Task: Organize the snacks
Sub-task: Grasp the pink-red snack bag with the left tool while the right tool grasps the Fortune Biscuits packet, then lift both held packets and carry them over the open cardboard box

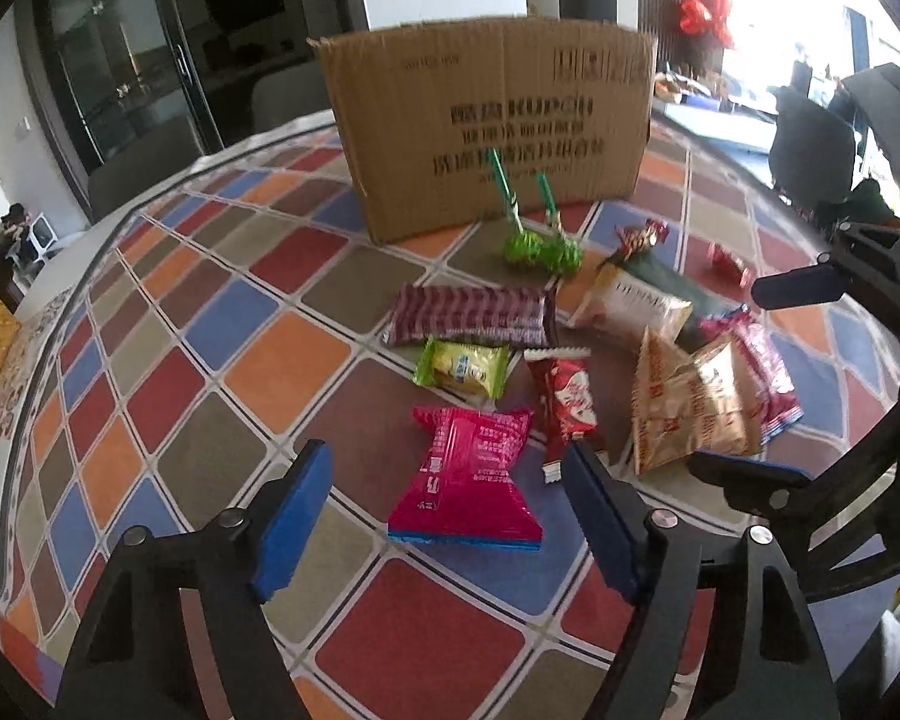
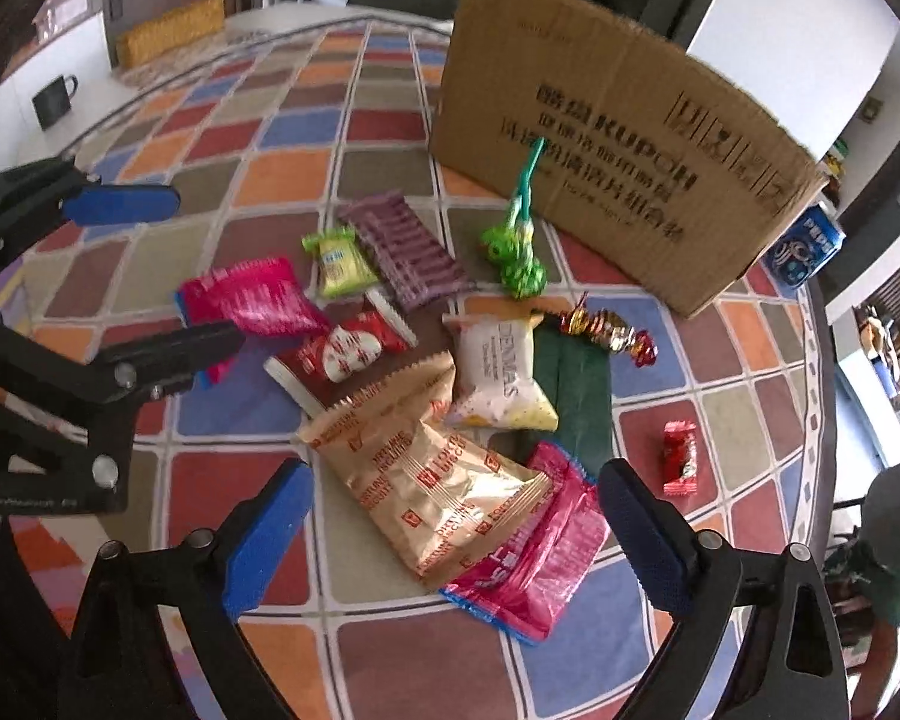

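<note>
Left claw: the left claw (image 1: pixel 450 516) stood spread, its blue pads on either side of empty air above the bench, gripping nothing.
Between its pads: a flat magenta foil snack packet (image 1: pixel 468 480) lay on the patchwork-patterned bench (image 1: pixel 210 324), just ahead of the tips and untouched.
Just beyond it: a red-and-white wrapped bar (image 1: pixel 567 402) lay to the right of the magenta packet, and a small lime-green biscuit wrapper (image 1: pixel 462 369) lay ahead of it.
Further on: a long purple striped pack (image 1: pixel 471 315) lay across, with a green crinkled lollipop pair (image 1: pixel 540 246) behind it.
Right claw: the right claw (image 2: pixel 456 516) was also spread wide and held nothing.
Between its pads: a tan crinkled biscuit bag (image 2: pixel 426 474) overlapped a second magenta foil packet (image 2: pixel 534 558), both resting on the bench.
Ahead of that: a white pillow pouch (image 2: pixel 498 372) lay partly on a dark green flat packet (image 2: pixel 579 396); a small red candy (image 2: pixel 681 456) lay apart to the right.
Beyond: a gold-and-red twisted sweet (image 2: pixel 606 327) sat near the box.
Farthest: a brown corrugated cardboard box (image 2: pixel 618 138) stood upright behind all the snacks, with a blue drinks can (image 2: pixel 807 246) beside its right end.
</note>
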Motion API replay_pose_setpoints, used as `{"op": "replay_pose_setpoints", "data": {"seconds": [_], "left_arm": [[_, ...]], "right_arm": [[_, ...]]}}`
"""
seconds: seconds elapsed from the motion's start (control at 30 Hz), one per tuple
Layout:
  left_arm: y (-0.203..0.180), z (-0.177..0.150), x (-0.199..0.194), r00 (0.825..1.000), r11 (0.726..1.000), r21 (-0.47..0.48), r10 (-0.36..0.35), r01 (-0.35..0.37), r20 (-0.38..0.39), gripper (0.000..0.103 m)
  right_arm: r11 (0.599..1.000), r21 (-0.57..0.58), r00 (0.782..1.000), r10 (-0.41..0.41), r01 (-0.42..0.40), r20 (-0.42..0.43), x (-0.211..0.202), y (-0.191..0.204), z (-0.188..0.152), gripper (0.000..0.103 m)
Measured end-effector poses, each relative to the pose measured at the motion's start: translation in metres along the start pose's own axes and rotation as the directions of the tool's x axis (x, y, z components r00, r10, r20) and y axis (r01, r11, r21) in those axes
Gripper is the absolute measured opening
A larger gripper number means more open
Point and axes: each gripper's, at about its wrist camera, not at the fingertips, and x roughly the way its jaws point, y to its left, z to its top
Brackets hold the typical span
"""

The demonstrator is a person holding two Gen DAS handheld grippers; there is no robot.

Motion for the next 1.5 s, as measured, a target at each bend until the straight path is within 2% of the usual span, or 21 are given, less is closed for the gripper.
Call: {"op": "replay_pose_setpoints", "data": {"seconds": [0.13,0.3,0.47,0.5,0.63,0.7,0.73,1.17,1.5], "left_arm": [[-0.001,0.002,0.015,0.999,1.000,0.014,-0.002,0.002,-0.036,0.071],[0.007,0.005,0.030,0.997,1.000,-0.017,-0.014,0.012,-0.076,0.064],[0.011,0.005,0.039,0.993,0.998,-0.045,-0.039,0.035,-0.111,0.052],[0.011,0.005,0.040,0.993,0.998,-0.049,-0.041,0.036,-0.113,0.052],[0.010,0.006,0.039,0.992,0.996,-0.064,-0.067,0.060,-0.110,0.050],[0.008,0.005,0.036,0.992,0.996,-0.065,-0.069,0.063,-0.102,0.049],[0.007,0.005,0.034,0.993,0.996,-0.065,-0.066,0.060,-0.097,0.049],[0.008,0.015,0.001,0.997,0.990,-0.117,-0.077,0.075,-0.011,0.048],[0.010,0.048,-0.025,0.995,0.991,-0.116,-0.060,0.068,0.075,0.048]], "right_arm": [[1.000,-0.008,0.999,0.004,-0.004,-0.032,0.011,-0.002,0.000,0.093],[0.999,-0.035,0.998,0.003,-0.005,-0.055,0.022,-0.001,0.006,0.089],[1.000,-0.013,0.998,0.020,-0.020,-0.065,0.029,-0.001,0.011,0.076],[1.000,-0.002,0.998,0.025,-0.025,-0.064,0.031,-0.001,0.011,0.074],[0.997,0.059,0.997,0.057,-0.055,-0.042,0.029,-0.005,0.010,0.052],[0.994,0.085,0.997,0.074,-0.071,-0.031,0.027,-0.006,0.008,0.050],[0.991,0.103,0.996,0.083,-0.080,-0.023,0.025,-0.007,0.007,0.045],[0.971,0.209,0.992,0.108,-0.120,0.068,-0.001,-0.016,0.002,0.041],[0.950,0.284,0.982,0.078,-0.126,0.174,-0.030,-0.037,0.017,0.041]]}}
